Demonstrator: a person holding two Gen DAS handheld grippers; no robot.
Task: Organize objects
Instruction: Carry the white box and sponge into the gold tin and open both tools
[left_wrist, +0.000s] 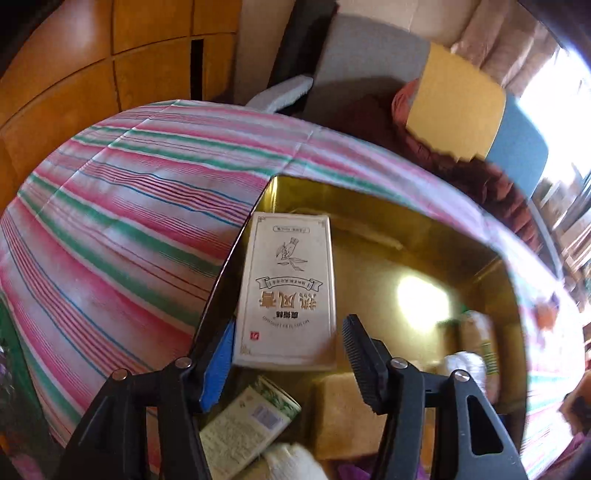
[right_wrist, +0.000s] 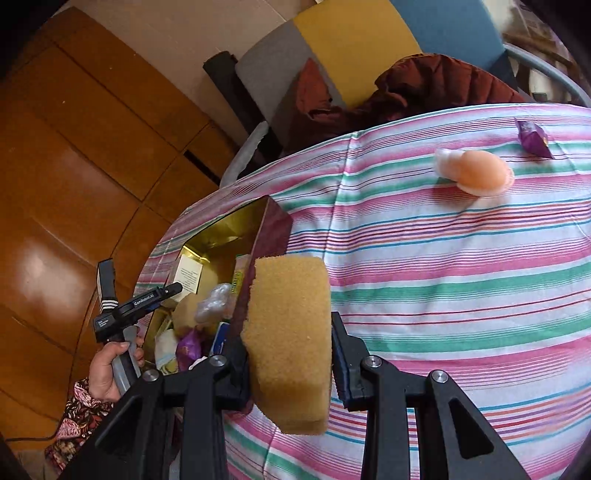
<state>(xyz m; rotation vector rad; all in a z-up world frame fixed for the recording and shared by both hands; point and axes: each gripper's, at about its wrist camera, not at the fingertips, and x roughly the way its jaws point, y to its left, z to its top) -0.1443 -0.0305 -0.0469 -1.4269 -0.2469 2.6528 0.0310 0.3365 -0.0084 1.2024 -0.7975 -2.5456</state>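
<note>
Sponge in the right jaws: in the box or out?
Out. The sponge is clamped in the right gripper, above the striped cloth beside the box.

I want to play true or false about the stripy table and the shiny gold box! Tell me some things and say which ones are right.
1. The right tongs squeeze a yellow-brown rectangular sponge. True.
2. The white flat carton with gold lettering lies inside the gold-lined metal box. True.
3. The left tongs are clamped on that carton. False: their pads stand apart from it, open.
4. The tablecloth is plain blue. False: it has pink, green and white stripes.
5. A purple foil packet lies on the cloth beside a peach-coloured round soft thing. True.
</note>
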